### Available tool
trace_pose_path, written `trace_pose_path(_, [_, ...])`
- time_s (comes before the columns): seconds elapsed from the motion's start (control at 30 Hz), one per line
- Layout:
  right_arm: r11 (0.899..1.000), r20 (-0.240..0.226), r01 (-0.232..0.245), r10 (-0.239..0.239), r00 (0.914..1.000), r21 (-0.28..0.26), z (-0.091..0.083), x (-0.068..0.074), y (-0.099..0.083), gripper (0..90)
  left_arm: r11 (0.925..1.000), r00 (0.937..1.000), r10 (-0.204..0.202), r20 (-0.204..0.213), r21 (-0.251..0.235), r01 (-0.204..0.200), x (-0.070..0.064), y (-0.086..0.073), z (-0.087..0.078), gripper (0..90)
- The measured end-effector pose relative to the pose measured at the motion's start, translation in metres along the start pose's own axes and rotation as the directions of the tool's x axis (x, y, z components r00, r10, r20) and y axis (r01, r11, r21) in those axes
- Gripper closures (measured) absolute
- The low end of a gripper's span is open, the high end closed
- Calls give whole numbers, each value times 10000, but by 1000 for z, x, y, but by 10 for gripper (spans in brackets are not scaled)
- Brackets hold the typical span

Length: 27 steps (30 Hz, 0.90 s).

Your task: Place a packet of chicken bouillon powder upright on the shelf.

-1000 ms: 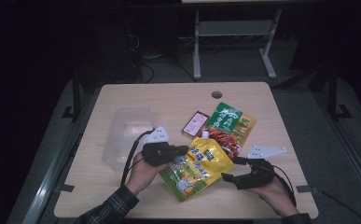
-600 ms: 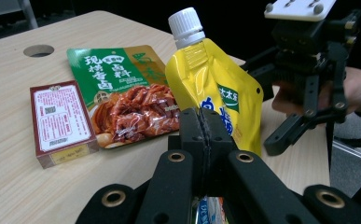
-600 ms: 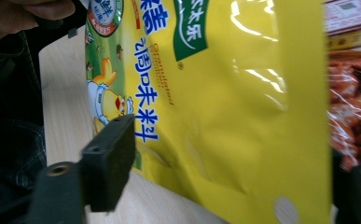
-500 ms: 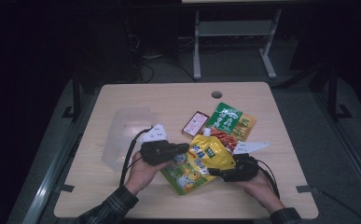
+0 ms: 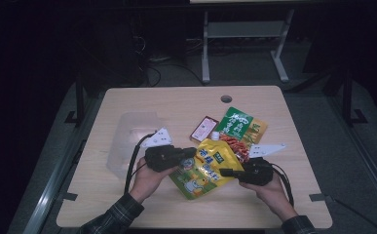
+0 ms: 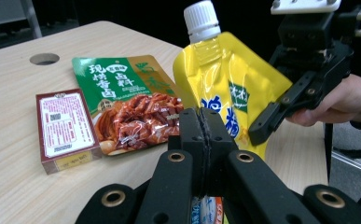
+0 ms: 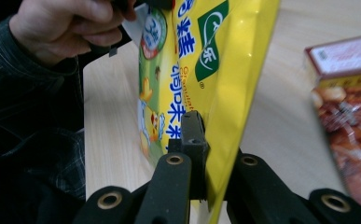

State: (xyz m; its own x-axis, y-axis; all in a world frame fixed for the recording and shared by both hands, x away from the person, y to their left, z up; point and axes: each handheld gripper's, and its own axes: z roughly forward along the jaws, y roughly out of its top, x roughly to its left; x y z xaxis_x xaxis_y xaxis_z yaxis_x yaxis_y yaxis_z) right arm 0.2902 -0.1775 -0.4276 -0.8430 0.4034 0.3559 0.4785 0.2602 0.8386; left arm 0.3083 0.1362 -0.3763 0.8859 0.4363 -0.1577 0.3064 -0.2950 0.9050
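Note:
A yellow spouted pouch with a white cap is held up off the table between both grippers. My left gripper is shut on the pouch's lower left edge; in the left gripper view its jaws press together in front of the pouch. My right gripper is shut on the opposite edge. In the right gripper view the pouch passes between the jaws, which clamp its side seam. The left gripper view has the right gripper pinching the pouch's far side.
A green food packet and a small red box lie just beyond the pouch. A clear plastic container sits at the table's left. A cable hole is near the wooden table's far edge.
My right gripper moved left to the pouch and shut on its edge. The pouch has risen from lying flat to being held up between both grippers.

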Motion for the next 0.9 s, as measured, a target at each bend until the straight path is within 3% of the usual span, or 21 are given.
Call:
trace_pose_path(0.33, [9969, 261, 406, -390, 9989, -677, -19, -1, 25, 891, 9996, 9996, -240, -149, 116, 241, 5, -5, -1, 897])
trace_pose_path(0.57, [9956, 259, 681, -665, 9974, -639, -22, 0, 33, 894, 9996, 9994, -113, -321, 259, 121, 7, -6, -2, 872])
trace_pose_path(0.67, [9951, 240, 758, -744, 9969, -634, -24, 0, 35, 894, 9994, 9988, 46, -488, 355, -29, 7, -7, -3, 820])
trace_pose_path(0.9, [9933, 169, 918, -909, 9957, -696, -26, 3, 42, 896, 9958, 9947, 541, -872, 778, -473, -3, -10, -11, 558])
